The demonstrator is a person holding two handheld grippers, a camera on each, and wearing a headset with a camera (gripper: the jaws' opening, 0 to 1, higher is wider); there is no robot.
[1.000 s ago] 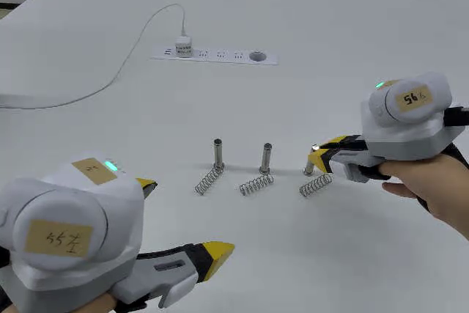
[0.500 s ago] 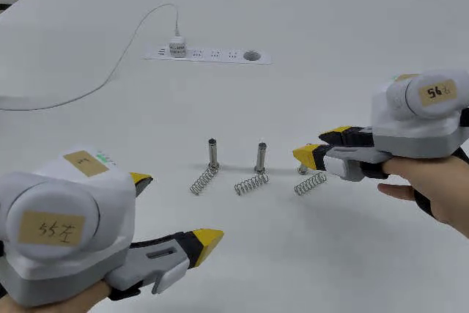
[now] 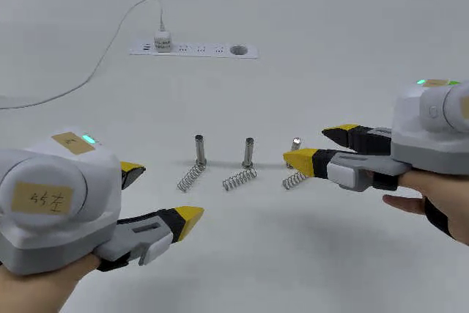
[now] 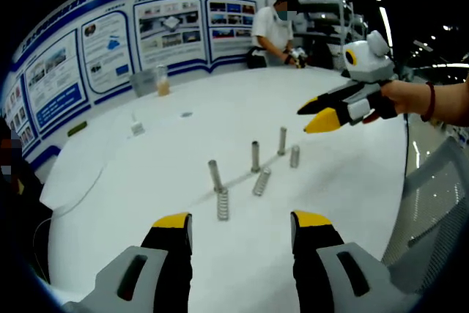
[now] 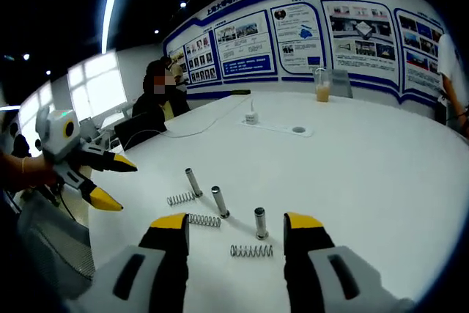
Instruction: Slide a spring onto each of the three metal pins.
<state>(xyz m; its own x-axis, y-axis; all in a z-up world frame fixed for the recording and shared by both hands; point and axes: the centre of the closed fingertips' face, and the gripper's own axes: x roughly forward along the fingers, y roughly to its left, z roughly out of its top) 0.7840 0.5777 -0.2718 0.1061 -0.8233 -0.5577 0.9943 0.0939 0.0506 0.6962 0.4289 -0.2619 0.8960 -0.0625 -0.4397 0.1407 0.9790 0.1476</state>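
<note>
Yellow tips on black jaws are seen on the left gripper [image 3: 168, 192], lower left, and the right gripper [image 3: 306, 145], at right; both bodies are white and grey. Silvery pins [image 3: 248, 153] and springs [image 3: 239, 178] are set against a white table [image 3: 330, 49]. A white power strip [image 3: 194, 50] is shown upper left.

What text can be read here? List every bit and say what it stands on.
"55" and a handwritten character I can't make out: on the tan sticker on the left gripper.
Handwriting on the top sticker of the same gripper: too faint to read.
Text on the wall posters: too small and blurred to read.
</note>
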